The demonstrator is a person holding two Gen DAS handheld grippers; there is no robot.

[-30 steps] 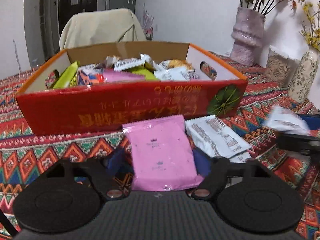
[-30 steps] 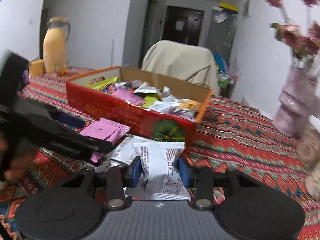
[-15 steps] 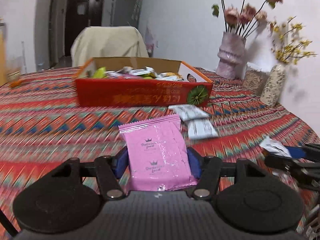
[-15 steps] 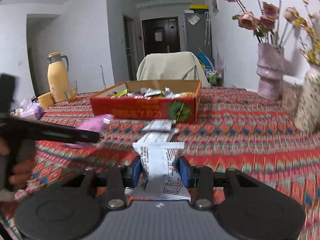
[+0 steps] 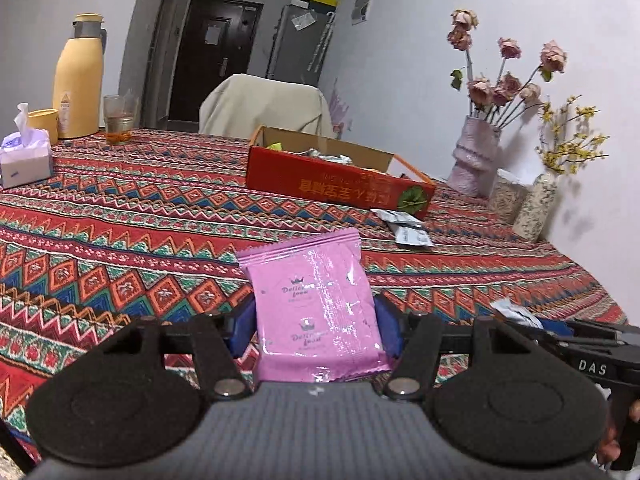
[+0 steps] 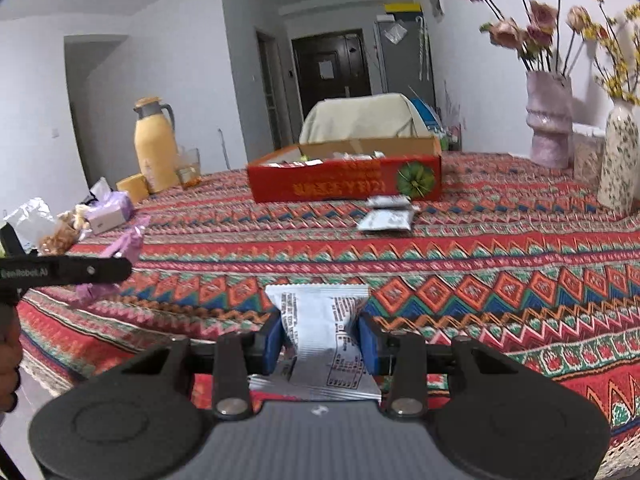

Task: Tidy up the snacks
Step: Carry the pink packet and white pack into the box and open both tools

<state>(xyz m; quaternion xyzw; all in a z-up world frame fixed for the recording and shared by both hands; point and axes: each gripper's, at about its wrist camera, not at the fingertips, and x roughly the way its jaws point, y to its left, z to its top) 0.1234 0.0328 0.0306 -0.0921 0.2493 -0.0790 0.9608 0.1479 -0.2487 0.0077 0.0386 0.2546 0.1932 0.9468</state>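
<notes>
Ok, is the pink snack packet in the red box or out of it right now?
Out. The pink packet is gripped between the left gripper pads, above the tablecloth, well short of the red box.

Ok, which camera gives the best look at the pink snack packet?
The left wrist view: the pink packet fills the centre, flat-on between the left gripper fingers, print visible. The right wrist view shows it only small and blurred at the left edge, partly hidden by the gripper.
</notes>
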